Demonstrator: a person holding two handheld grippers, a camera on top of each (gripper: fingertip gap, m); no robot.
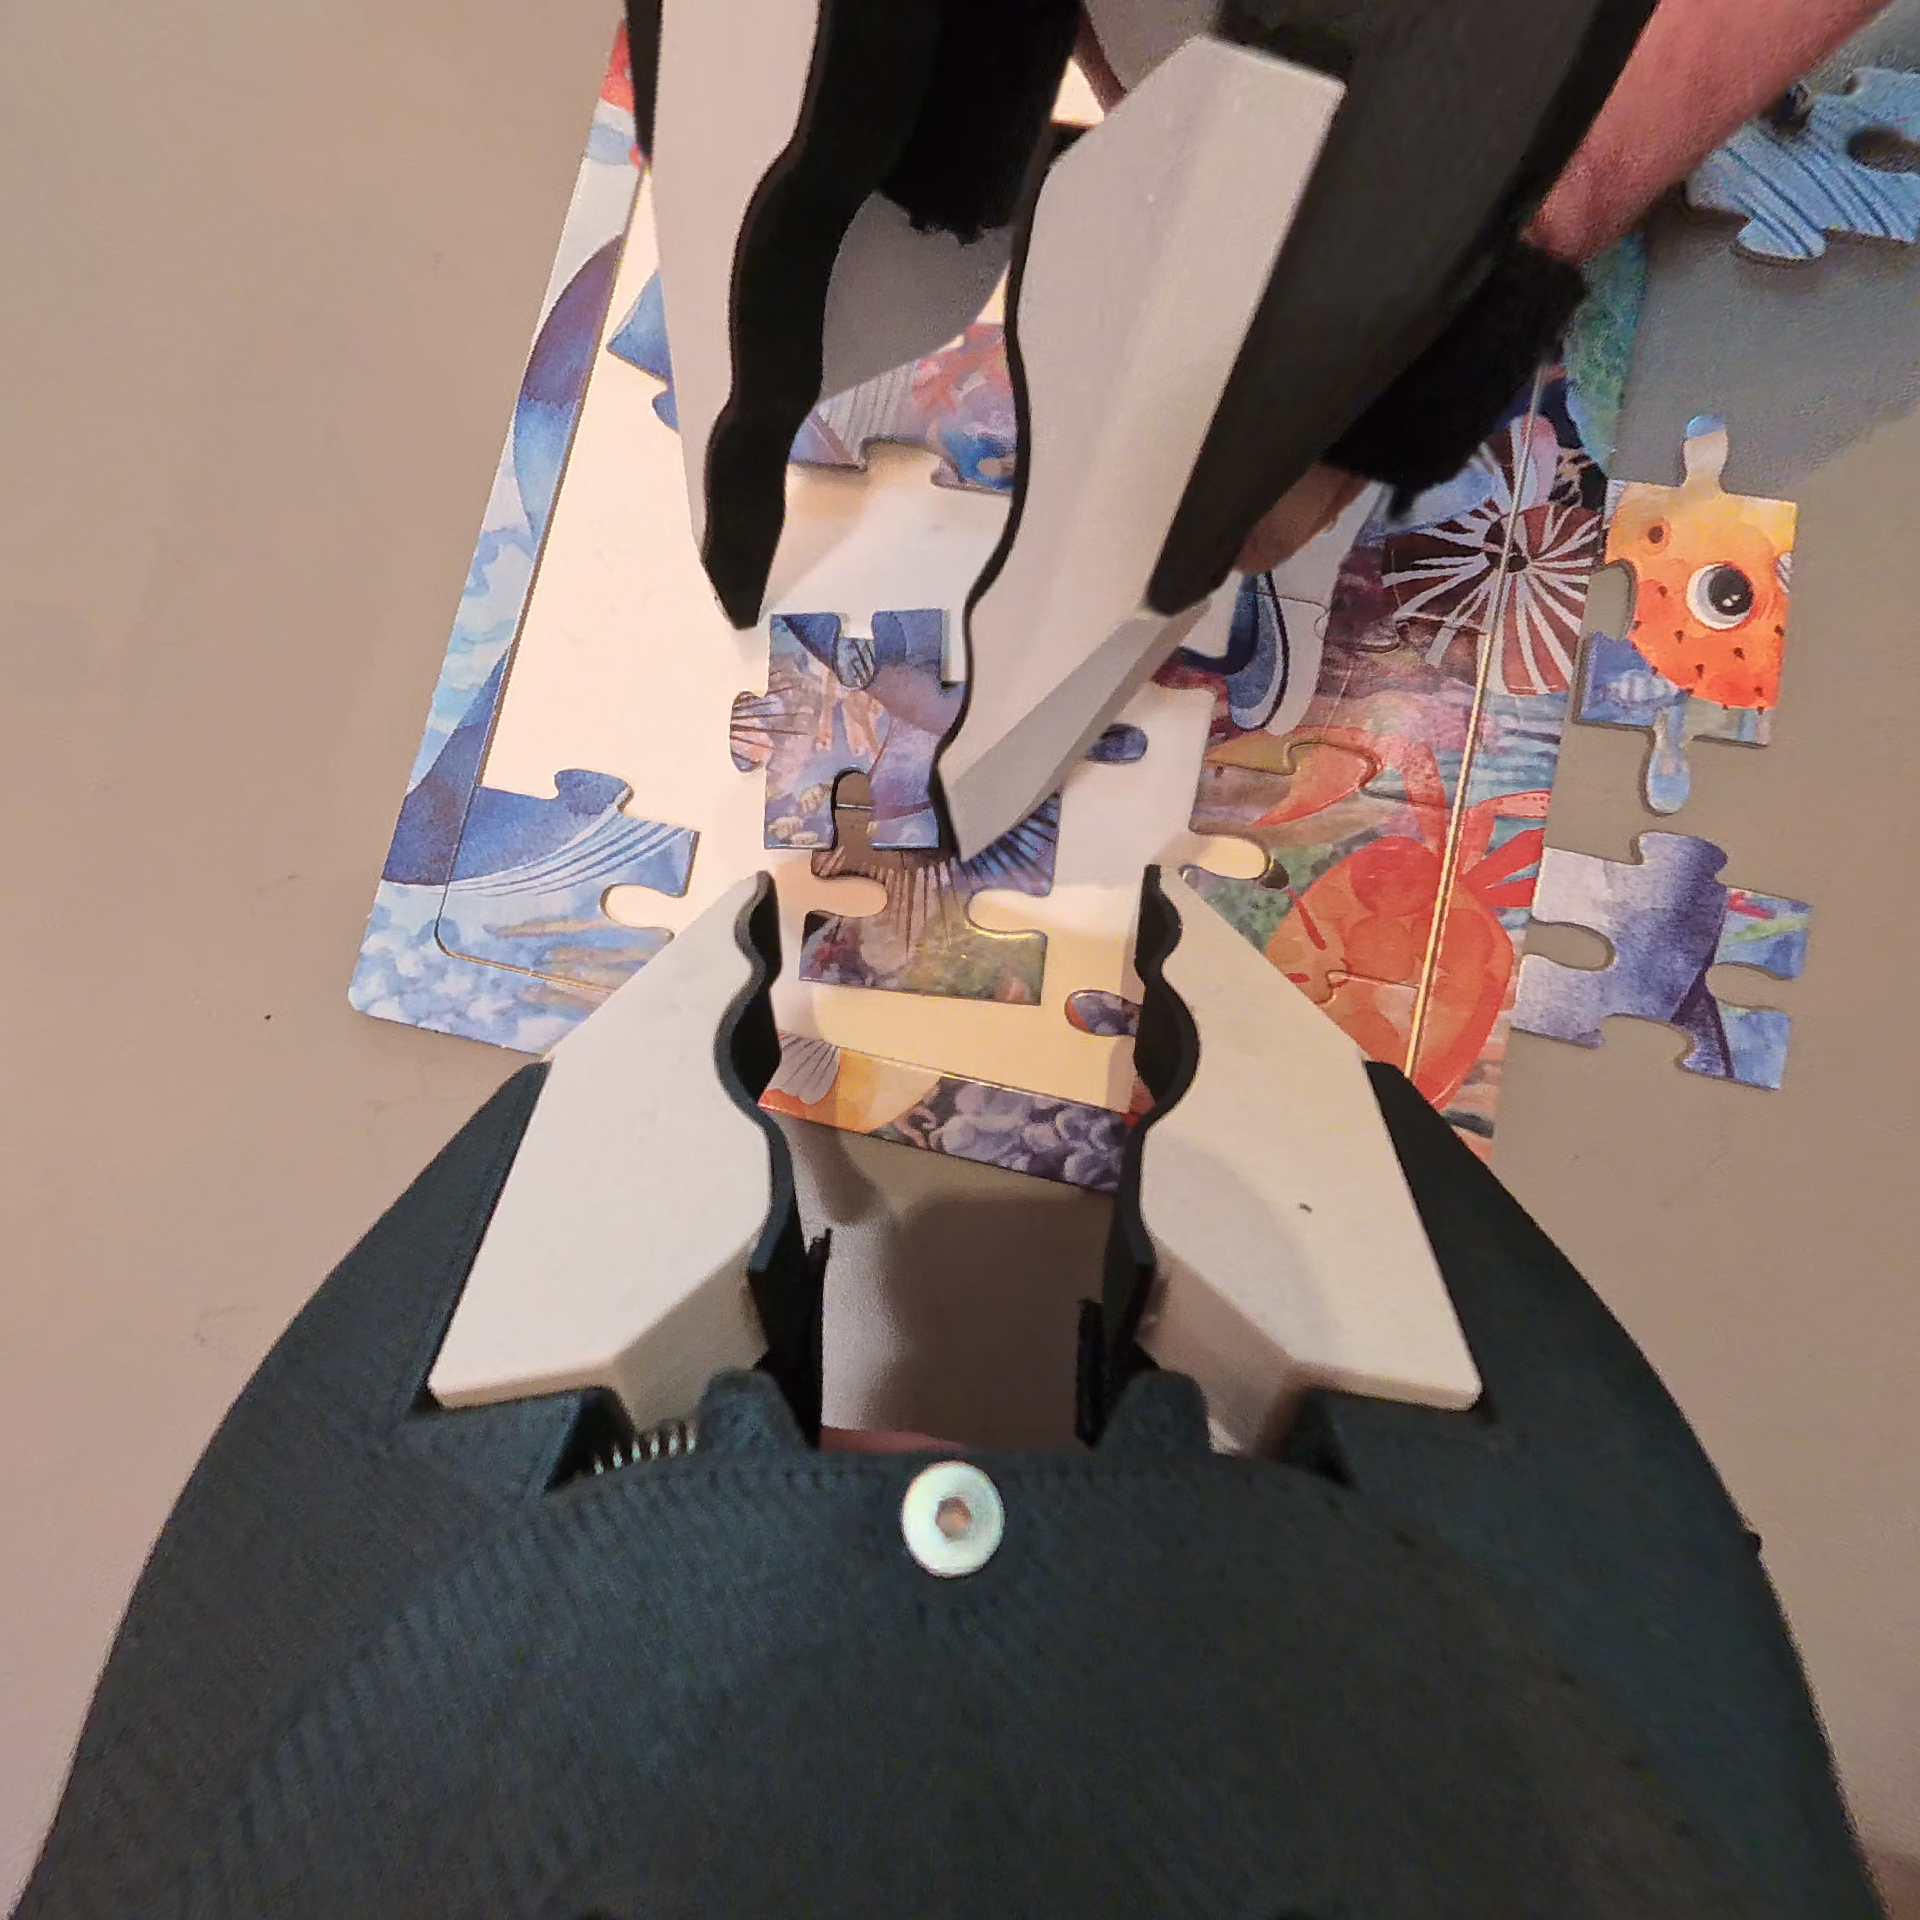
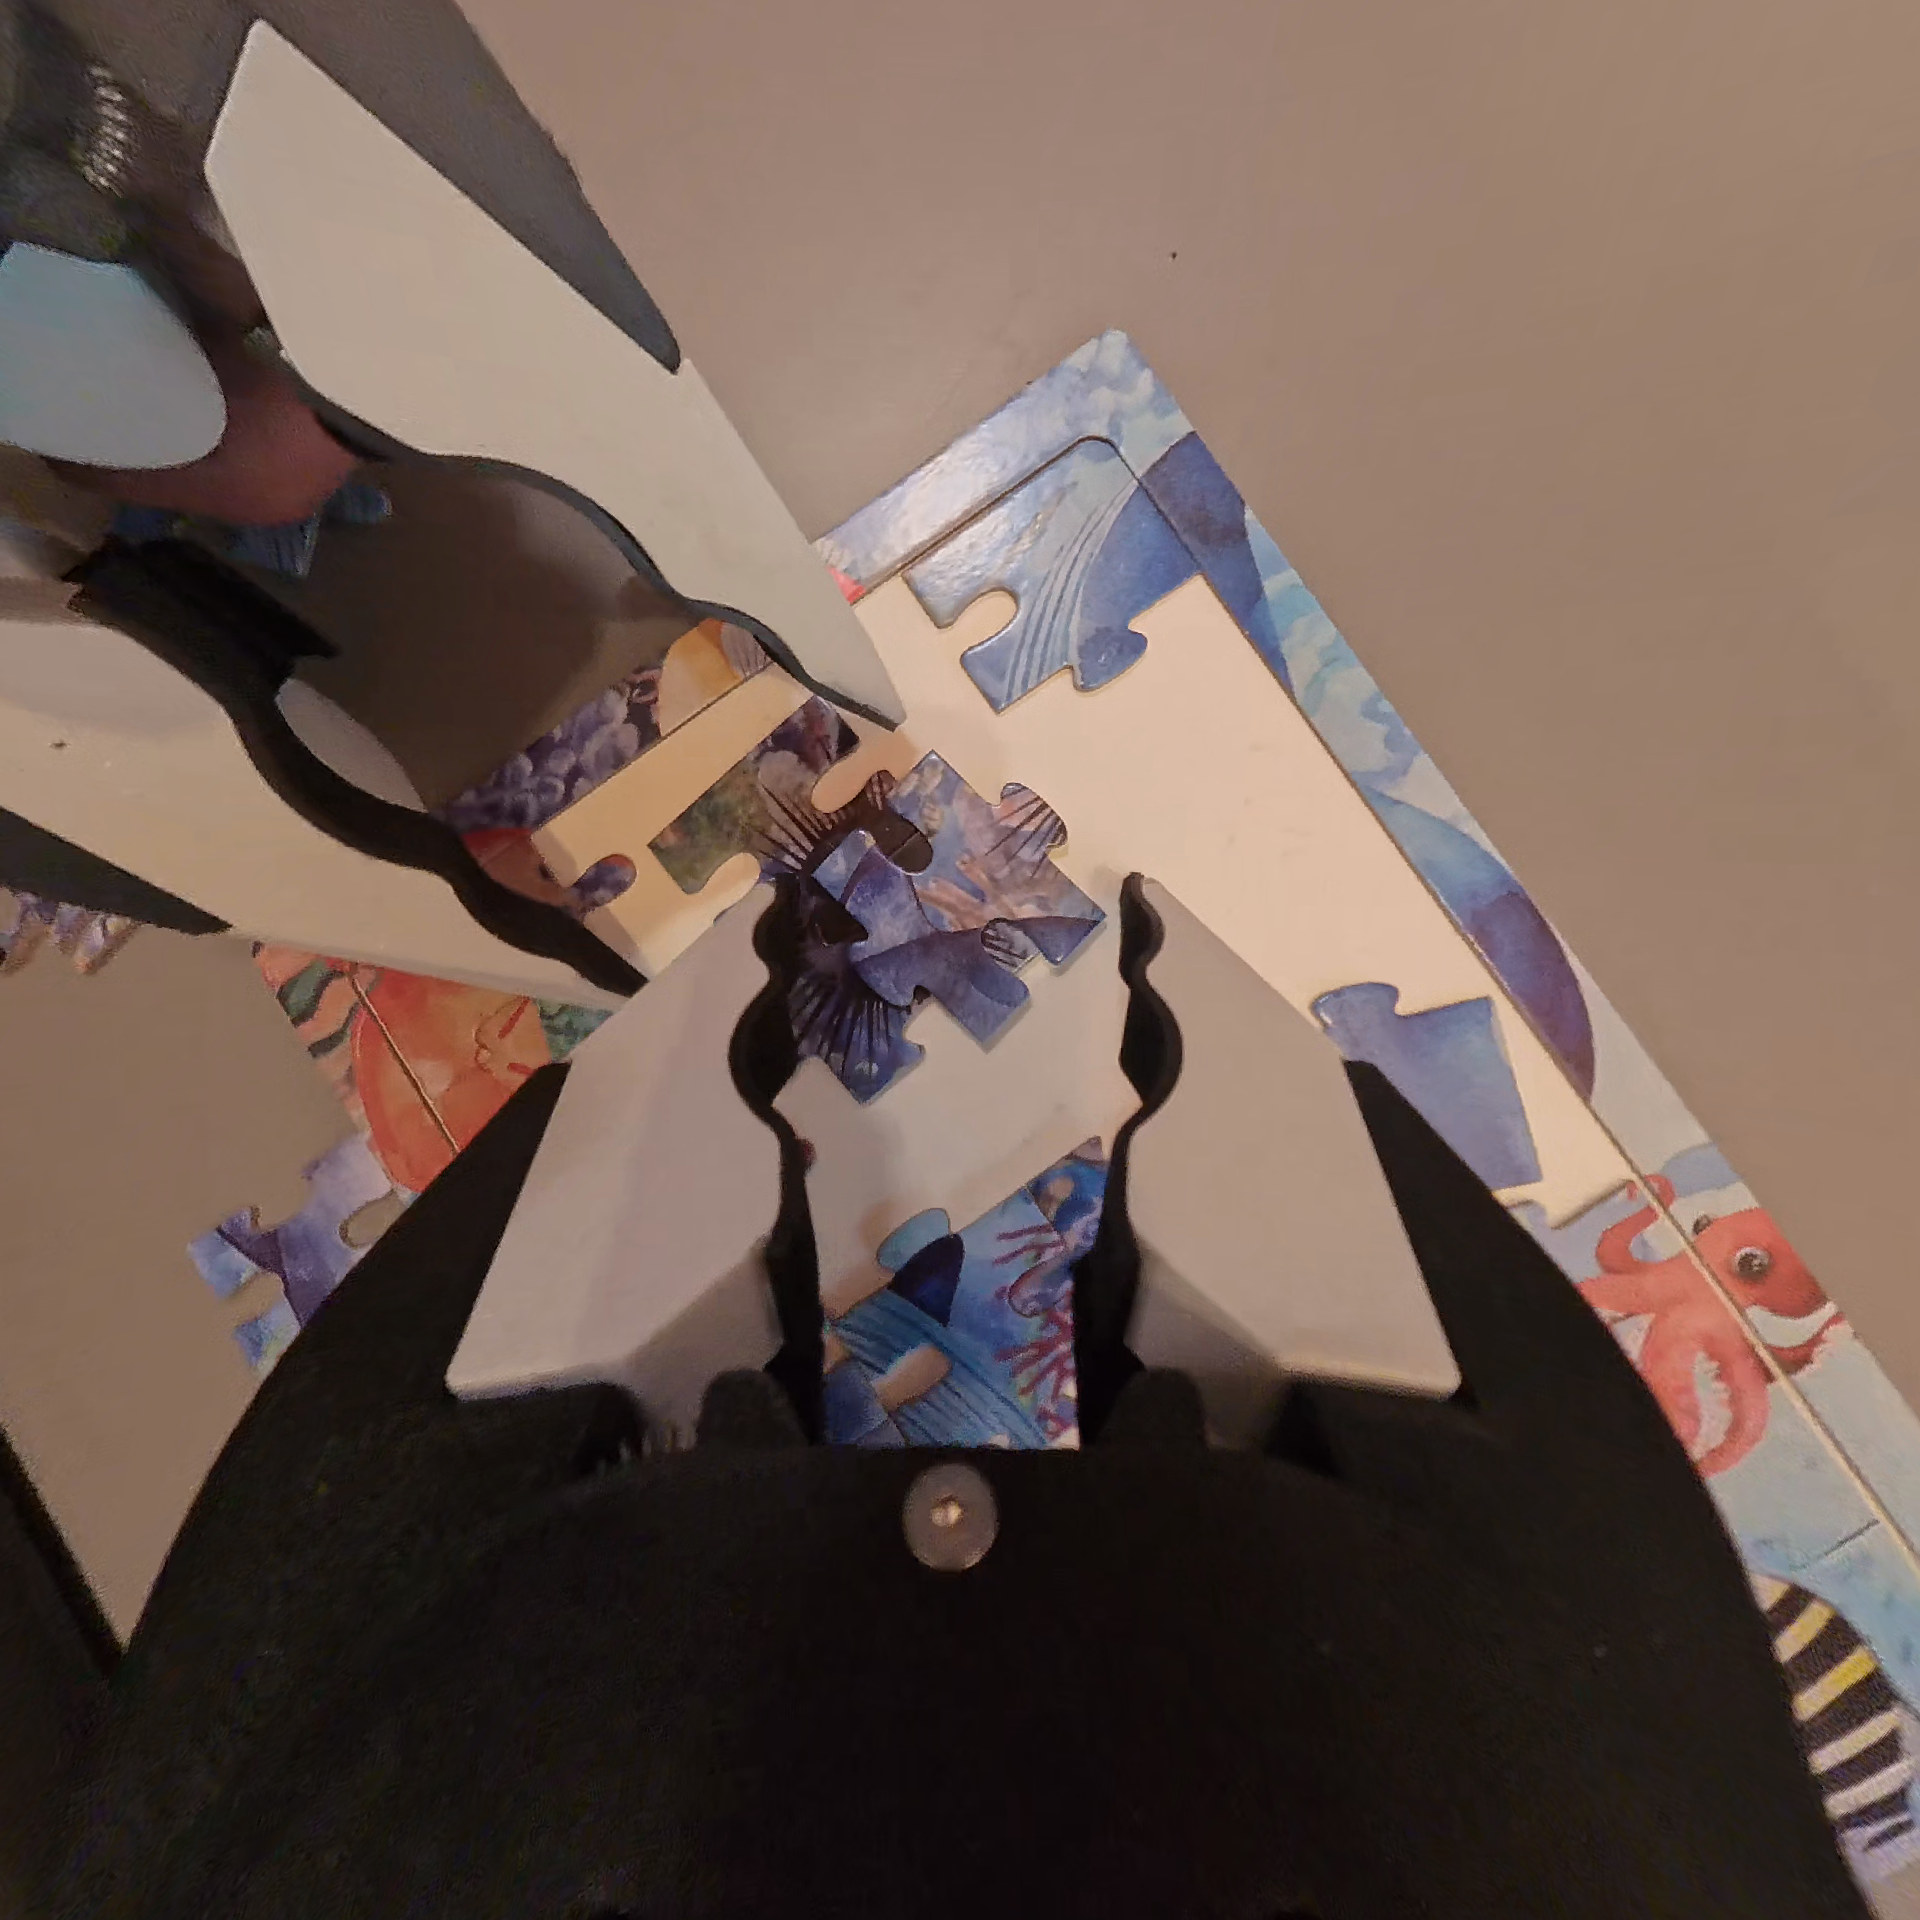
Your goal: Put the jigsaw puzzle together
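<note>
The puzzle tray [image 1: 665, 665] has a cream base and a blue sea-themed frame. A loose blue piece [image 1: 852, 727] lies in its middle, its near edge resting partly on a sea-urchin piece [image 1: 925, 940]. My right gripper [image 1: 852, 727] comes down from the top, open, with one fingertip at the piece's far left corner and the other at its near right corner. My left gripper [image 1: 953, 888] is open and empty, hovering just short of the urchin piece. In the right wrist view the blue piece [image 2: 966, 883] lies between my open right gripper's [image 2: 951, 888] tips. The left gripper [image 2: 764, 852] reaches in from the upper left.
Placed pieces: crab section [image 1: 1382, 914], whale piece [image 1: 582, 842], near-edge piece [image 1: 966, 1112], octopus [image 2: 1704, 1309]. Loose on the beige table [image 1: 208, 520], right of the tray: an orange fish piece [image 1: 1694, 613], a blue-purple piece [image 1: 1662, 956] and a blue piece [image 1: 1808, 177]. A hand [image 1: 1714, 104] holds the right gripper. It is some 9 cm from my left tips to the blue-purple piece [image 1: 1662, 956].
</note>
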